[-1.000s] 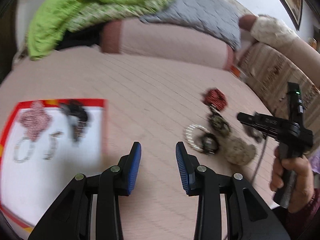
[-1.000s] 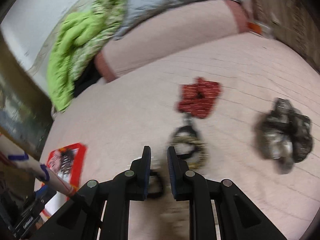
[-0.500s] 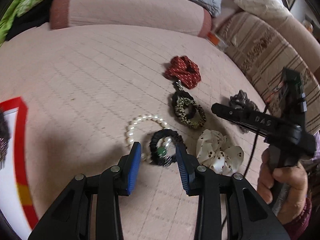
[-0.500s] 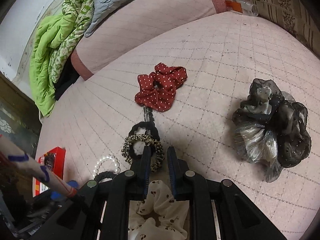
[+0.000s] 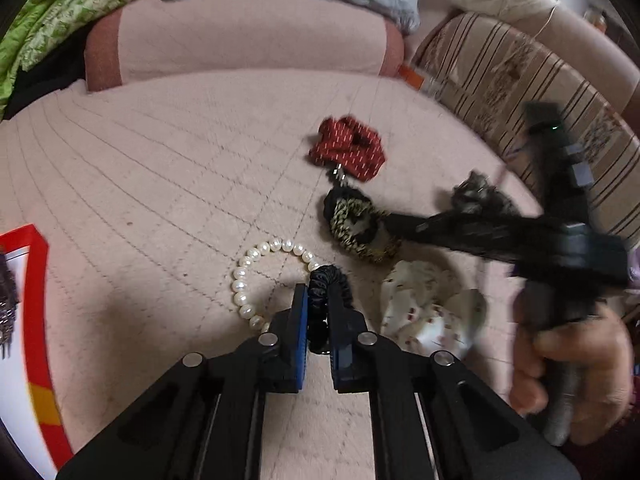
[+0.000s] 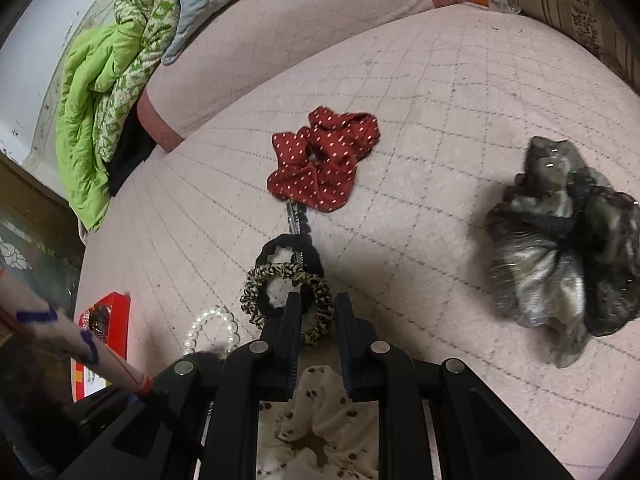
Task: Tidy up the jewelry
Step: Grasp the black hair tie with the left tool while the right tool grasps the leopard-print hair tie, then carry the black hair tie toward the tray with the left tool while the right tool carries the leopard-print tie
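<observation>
My left gripper [image 5: 319, 300] is shut on a black coiled hair tie [image 5: 325, 280] that lies on the pink bedspread beside a pearl bracelet [image 5: 256, 276]. A leopard-print scrunchie [image 5: 360, 232], a red dotted scrunchie [image 5: 348, 152] and a white cherry-print scrunchie [image 5: 424, 312] lie to the right. My right gripper [image 6: 318, 304] hovers with a narrow gap between its jaws, empty, over the leopard scrunchie [image 6: 288, 292]. The red scrunchie [image 6: 320, 164] and a grey-black organza scrunchie [image 6: 560, 232] lie beyond it.
A red-rimmed white tray [image 5: 36, 320] with jewelry on it lies at the far left; it also shows in the right wrist view [image 6: 104, 320]. A pink bolster [image 5: 240, 40], a green blanket [image 6: 104, 92] and a striped sofa back [image 5: 520, 80] border the bed.
My left gripper swung right from the tray to the jewelry pile, lowered and shut on the black coiled hair tie. My right gripper drifted slightly over the scrunchies.
</observation>
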Demonstrator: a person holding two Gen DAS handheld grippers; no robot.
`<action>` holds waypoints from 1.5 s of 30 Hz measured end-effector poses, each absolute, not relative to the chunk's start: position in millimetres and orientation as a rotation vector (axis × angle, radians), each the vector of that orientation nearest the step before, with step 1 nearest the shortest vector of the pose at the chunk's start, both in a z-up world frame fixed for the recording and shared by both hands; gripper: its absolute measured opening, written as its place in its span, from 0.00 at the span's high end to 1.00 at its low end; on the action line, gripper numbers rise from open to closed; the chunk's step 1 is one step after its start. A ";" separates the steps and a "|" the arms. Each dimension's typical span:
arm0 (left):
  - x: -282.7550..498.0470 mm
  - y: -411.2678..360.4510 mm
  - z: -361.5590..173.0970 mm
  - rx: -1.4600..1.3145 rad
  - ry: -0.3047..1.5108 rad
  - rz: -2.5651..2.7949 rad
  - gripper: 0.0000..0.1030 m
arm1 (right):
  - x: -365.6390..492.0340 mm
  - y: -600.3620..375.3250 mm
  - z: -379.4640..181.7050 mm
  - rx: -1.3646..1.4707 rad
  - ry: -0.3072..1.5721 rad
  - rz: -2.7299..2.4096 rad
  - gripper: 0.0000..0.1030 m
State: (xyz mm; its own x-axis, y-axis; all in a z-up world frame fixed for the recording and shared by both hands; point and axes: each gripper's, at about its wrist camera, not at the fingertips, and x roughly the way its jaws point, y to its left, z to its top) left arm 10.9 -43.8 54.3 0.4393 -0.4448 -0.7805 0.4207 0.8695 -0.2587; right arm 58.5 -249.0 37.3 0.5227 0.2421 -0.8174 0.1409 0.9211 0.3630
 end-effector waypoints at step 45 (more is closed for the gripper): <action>-87.6 95.2 89.8 -0.071 0.653 -0.225 0.92 | -78.1 -113.6 103.1 0.205 0.605 0.299 0.93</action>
State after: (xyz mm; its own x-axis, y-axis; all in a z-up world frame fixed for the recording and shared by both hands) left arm -87.6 95.2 89.8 0.7709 -0.2299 -0.5941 0.1853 0.9732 -0.1361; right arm -78.1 -113.6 103.2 0.7814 0.3346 -0.5267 -0.2158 0.9369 0.2751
